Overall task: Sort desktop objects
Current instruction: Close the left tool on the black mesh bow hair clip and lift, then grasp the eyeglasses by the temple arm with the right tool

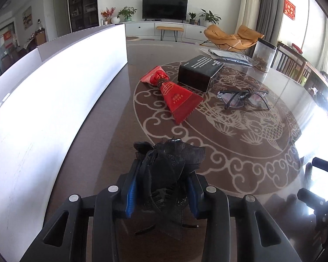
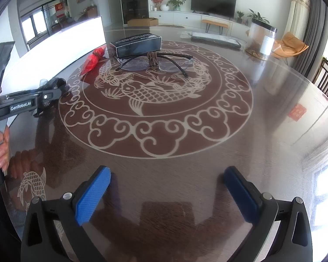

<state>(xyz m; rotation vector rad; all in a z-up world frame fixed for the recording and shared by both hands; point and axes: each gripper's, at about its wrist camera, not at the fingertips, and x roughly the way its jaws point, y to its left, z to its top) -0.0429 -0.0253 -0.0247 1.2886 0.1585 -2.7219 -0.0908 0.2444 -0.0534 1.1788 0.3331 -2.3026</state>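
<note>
On the bench (image 2: 262, 131) lie one red packet (image 1: 175, 96), one black box (image 1: 199, 72) and one pair of glasses (image 2: 155, 62). The left gripper's (image 1: 164, 187) jaws pinch a black hair clip (image 1: 170, 159); the right gripper's (image 2: 164, 192) jaws stand spread. Only the right view shows a hand (image 2: 2, 148).

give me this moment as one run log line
left gripper: shut on black hair clip | right gripper: open, empty | glasses, red packet: on table
</note>
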